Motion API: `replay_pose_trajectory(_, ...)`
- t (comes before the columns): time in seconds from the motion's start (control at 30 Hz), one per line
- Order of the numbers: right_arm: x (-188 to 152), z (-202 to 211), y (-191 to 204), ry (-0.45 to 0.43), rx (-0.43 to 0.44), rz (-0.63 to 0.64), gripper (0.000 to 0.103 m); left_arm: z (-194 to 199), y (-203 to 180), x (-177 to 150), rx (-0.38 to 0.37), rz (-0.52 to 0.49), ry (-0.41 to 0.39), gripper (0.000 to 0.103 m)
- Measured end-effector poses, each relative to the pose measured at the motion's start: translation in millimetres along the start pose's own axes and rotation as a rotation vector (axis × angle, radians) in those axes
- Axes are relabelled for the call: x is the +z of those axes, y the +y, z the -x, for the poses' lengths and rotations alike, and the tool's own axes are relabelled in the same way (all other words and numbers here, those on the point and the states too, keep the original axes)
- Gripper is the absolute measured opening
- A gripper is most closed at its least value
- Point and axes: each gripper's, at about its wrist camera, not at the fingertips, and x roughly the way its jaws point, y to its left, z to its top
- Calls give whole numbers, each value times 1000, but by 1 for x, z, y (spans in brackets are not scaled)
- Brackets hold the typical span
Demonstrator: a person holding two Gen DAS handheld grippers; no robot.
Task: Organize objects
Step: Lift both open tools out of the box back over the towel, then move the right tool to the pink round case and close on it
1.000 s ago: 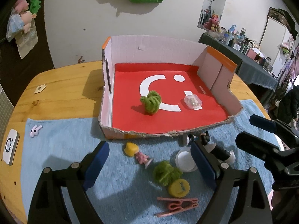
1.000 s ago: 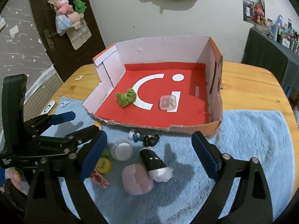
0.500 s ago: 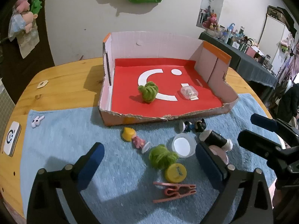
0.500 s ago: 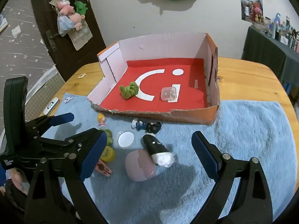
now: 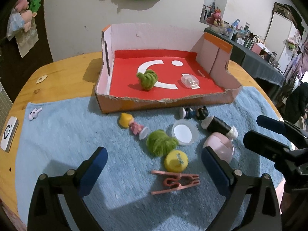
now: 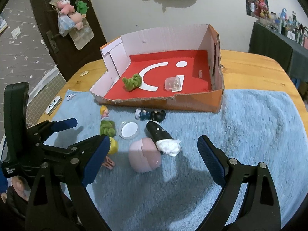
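Note:
A cardboard box (image 5: pixel 163 104) (image 6: pixel 192 105) with a red floor holds a green yarn bundle (image 5: pixel 147 79) (image 6: pixel 132 81) and a clear plastic case (image 5: pixel 189 79) (image 6: pixel 172 83). On the blue towel lie a blonde doll (image 5: pixel 130 124), a second green yarn bundle (image 5: pixel 160 143) (image 6: pixel 107 128), a white lid (image 5: pixel 184 132) (image 6: pixel 129 130), a yellow cap (image 5: pixel 176 160), a pink clothespin (image 5: pixel 175 182), a dark-haired figurine (image 5: pixel 194 112) (image 6: pixel 152 115), a black tube (image 5: pixel 219 127) (image 6: pixel 161 135) and a pink round case (image 5: pixel 219 148) (image 6: pixel 145 155). My left gripper (image 5: pixel 154 165) is open above the towel. My right gripper (image 6: pixel 154 152) is open over the pink case.
A white earbud (image 5: pixel 34 113) and a white charging case (image 5: pixel 8 133) lie at the left on the wooden table (image 5: pixel 57 77). The blue towel (image 6: pixel 250 125) stretches to the right. A dark cluttered table (image 5: pixel 259 57) stands behind on the right.
Both grippers have drawn back from the box and risen, so more of the towel and the loose objects show. No object has moved.

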Motion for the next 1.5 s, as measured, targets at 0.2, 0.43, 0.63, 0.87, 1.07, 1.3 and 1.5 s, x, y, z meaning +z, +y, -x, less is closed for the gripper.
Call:
replay_pose_trajectory(0.2,-5,0,1,5,2,-1,93,1,-4,-8,-8,-4,6,100)
replay_pose_trajectory(0.43,-15,-1,-2,20,1,-11,93,0,-6,-17,-19,4,19,100)
replay_pose_trajectory(0.63,-18,-2,-1,23,4,-13,93,0,-8,-26,-25,7,25,100)
replay_pose_trajectory(0.87,-22,-4,0,25,0,-7,93,-2,-12,-35,-36,-1,37,100)
replay_pose_trajectory(1.07,-26,-10,7,33,-23,48,92,-7,-11,-41,-39,3,47,100)
replay_pose_trajectory(1.3,-30,-22,16,59,-23,102,71,-8,-12,-47,-33,3,46,100)
replay_pose_trajectory(1.5,-29,-31,18,72,-8,121,65,-8,-13,-48,-21,-1,38,99)
